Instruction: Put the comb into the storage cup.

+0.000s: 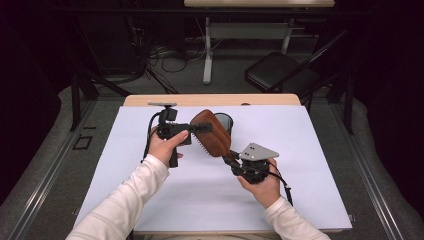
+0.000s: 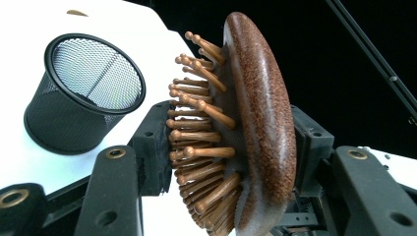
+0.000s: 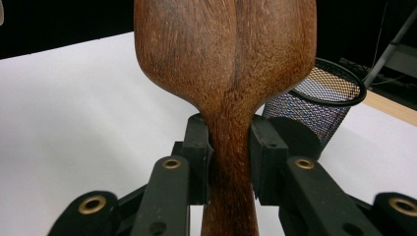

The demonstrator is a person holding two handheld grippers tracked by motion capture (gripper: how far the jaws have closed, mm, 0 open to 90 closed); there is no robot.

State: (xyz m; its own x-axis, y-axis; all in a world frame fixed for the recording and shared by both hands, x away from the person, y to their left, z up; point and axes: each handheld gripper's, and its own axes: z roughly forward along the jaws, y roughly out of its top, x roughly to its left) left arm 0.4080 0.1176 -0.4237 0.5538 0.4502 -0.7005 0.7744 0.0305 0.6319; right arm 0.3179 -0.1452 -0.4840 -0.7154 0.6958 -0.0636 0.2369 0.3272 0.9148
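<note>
A brown wooden hairbrush (image 1: 212, 134) with wooden pins is held in the air over the white mat, between both grippers. My left gripper (image 1: 202, 127) comes in from the left and is shut across the brush head. In the left gripper view one pad presses the pin tips and the other the smooth back of the hairbrush (image 2: 265, 123). My right gripper (image 1: 231, 159) is shut on the handle below the head. In the right gripper view both pads clamp the narrow neck of the hairbrush (image 3: 226, 59).
A black mesh cup (image 1: 225, 120) stands upright on the white mat (image 1: 300, 150) just behind the brush; the mesh cup (image 2: 83, 93) looks empty. The wooden table edge (image 1: 150, 100) lies beyond. A folding chair (image 1: 280, 72) stands on the floor at the back right.
</note>
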